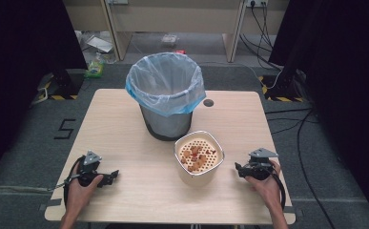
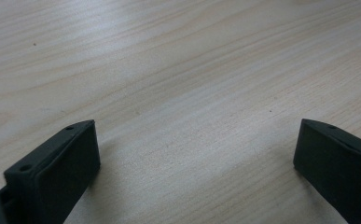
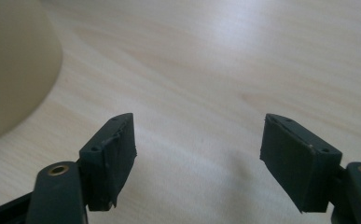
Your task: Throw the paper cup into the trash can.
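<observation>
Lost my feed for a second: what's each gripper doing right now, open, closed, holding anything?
Left gripper: open, nothing between the jaws, bare tabletop ahead.
Right gripper: open, holding nothing, beside the cream strainer pot.

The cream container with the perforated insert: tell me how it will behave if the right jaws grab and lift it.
The cream container looks rigid, so it should hold its shape. Its smooth, rounded wall may slip. The food scraps lie loose on the perforated insert, so tilting would probably spill them.
</observation>
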Motion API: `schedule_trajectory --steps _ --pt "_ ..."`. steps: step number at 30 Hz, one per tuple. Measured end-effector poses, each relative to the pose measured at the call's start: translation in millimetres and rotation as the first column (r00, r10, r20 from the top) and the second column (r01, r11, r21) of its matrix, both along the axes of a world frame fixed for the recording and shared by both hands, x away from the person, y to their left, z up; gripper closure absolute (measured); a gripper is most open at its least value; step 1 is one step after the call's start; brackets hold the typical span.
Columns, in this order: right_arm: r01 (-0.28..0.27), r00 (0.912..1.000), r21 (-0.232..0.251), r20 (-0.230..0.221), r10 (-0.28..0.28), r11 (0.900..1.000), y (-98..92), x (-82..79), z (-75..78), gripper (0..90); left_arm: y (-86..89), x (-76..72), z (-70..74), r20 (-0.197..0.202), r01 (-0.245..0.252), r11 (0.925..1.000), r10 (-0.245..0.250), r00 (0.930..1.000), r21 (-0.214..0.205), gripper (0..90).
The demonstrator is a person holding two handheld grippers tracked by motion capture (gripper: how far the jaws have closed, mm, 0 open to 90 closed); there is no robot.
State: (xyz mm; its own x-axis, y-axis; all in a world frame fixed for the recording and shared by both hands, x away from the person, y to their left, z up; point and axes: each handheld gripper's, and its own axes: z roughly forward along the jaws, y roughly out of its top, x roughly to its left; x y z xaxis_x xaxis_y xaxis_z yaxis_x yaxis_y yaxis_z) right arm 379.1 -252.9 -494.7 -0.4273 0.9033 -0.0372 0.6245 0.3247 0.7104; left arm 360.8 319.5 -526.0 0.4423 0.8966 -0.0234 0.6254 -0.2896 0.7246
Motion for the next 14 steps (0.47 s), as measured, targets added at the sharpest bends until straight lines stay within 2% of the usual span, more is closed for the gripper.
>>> schedule_trajectory --steps 1,5,6,10,11,13,14 --pt "-0.004 1.0000 -0.019 -0.009 0.004 0.9998 0.1 0.5 -1.6 25.8 0.0 0.0 0.0 0.000 0.000 1.0000 0.000 1.0000 0.000 0.0" --pt "-0.012 0.9996 -0.035 -0.024 0.011 0.9993 3.0 -1.2 -8.3 26.4 0.0 0.0 0.0 0.000 0.000 1.0000 0.000 1.0000 0.000 0.0" --pt "-0.016 0.9994 -0.010 -0.032 0.016 0.9998 4.6 -2.2 -12.9 25.9 0.0 0.0 0.0 0.000 0.000 1.0000 0.000 1.0000 0.000 0.0" --pt "-0.019 0.9995 0.010 -0.027 0.019 0.9998 4.1 -1.5 -15.0 23.1 0.0 0.0 0.0 0.000 0.000 1.0000 0.000 1.0000 0.000 0.0" --pt "-0.009 0.9998 0.022 -0.018 0.009 0.9997 2.7 -0.7 -17.2 19.7 0.0 0.0 0.0 0.000 0.000 1.0000 0.000 1.0000 0.000 0.0" --pt "-0.007 0.9999 0.037 0.009 0.006 0.9993 1.7 -0.6 -20.3 18.7 0.1 -0.1 0.0 0.000 0.000 1.0000 0.000 1.0000 0.000 0.0" --pt "-0.001 1.0000 0.039 0.004 0.001 0.9992 2.2 -1.1 -20.2 18.7 0.1 -0.1 0.0 0.000 0.000 1.0000 0.000 1.0000 0.000 0.0"
